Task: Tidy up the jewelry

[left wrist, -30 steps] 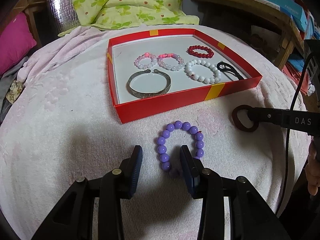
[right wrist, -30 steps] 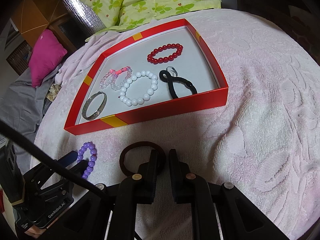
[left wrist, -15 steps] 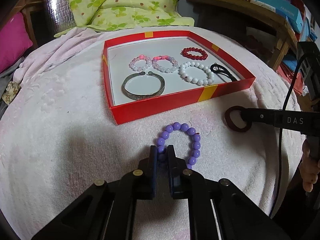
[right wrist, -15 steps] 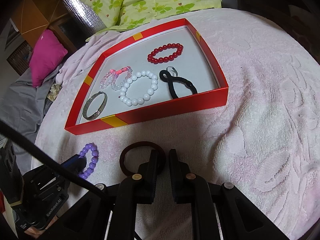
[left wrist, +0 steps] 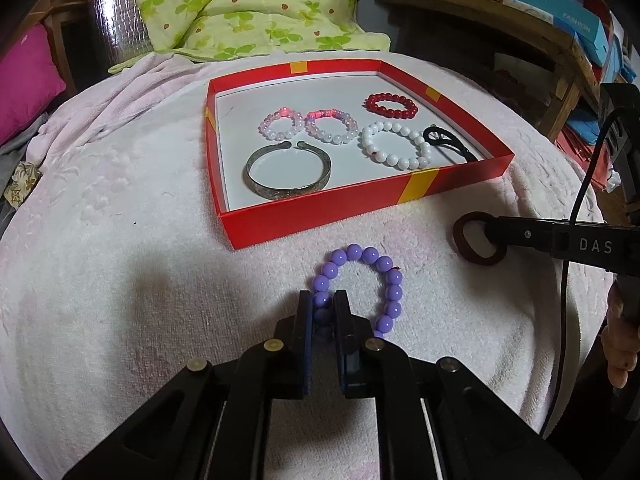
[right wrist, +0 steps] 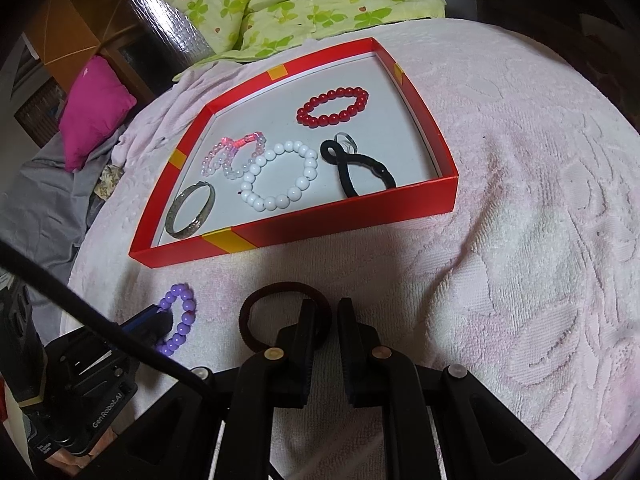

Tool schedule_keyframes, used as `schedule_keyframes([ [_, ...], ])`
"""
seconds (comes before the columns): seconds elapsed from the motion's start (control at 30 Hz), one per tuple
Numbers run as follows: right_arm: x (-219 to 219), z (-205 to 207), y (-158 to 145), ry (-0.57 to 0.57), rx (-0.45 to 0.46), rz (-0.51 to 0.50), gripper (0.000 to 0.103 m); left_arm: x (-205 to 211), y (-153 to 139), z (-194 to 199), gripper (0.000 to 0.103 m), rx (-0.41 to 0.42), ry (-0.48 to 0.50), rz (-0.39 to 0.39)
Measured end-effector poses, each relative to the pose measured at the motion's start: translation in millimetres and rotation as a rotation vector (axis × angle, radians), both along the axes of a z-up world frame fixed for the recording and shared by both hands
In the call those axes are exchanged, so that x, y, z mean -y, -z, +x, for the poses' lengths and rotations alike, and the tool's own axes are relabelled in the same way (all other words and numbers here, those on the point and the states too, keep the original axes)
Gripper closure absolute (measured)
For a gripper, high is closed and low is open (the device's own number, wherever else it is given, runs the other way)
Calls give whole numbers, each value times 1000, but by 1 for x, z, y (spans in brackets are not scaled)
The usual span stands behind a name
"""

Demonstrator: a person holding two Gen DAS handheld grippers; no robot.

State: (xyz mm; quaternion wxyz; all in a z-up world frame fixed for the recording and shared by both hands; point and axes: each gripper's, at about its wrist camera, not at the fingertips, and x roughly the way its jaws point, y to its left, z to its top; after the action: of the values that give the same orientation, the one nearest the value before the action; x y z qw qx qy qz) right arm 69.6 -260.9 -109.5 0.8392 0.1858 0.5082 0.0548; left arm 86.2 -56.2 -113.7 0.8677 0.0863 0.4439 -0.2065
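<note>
A purple bead bracelet (left wrist: 370, 276) lies on the pink towel in front of the red tray (left wrist: 340, 204); it also shows in the right wrist view (right wrist: 182, 314). My left gripper (left wrist: 323, 312) is shut on its left side. My right gripper (right wrist: 323, 322) is shut on a dark brown hair tie (right wrist: 256, 320), which also shows in the left wrist view (left wrist: 466, 240). The tray (right wrist: 360, 216) holds a silver bangle (left wrist: 288, 176), two pink bead bracelets (left wrist: 308, 124), a white bead bracelet (left wrist: 394, 144), a red bead bracelet (left wrist: 390, 105) and a black hair tie (left wrist: 448, 140).
The pink towel (left wrist: 120, 240) covers a round surface. A green flowered quilt (left wrist: 248, 8) lies behind the tray. A magenta cushion (right wrist: 96, 108) is at the far left. A wooden shelf with a basket and boxes (left wrist: 520, 12) stands at the right.
My left gripper went from open around the purple bracelet's left side to shut on it. The right gripper stayed shut on the brown hair tie.
</note>
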Motion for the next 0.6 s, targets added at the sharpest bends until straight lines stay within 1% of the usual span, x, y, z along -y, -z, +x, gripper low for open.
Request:
schedule_keyframes([
  [0.33,-9,1,-1,-34,18,-77,88,7,-2,-6,93,28,28,15],
  [0.47,-8,0,-1,-27,16,-67,88,11,-1,-8,93,37,31,45],
  [0.6,-6,1,0,-19,14,-53,88,11,-1,-8,93,35,26,46],
])
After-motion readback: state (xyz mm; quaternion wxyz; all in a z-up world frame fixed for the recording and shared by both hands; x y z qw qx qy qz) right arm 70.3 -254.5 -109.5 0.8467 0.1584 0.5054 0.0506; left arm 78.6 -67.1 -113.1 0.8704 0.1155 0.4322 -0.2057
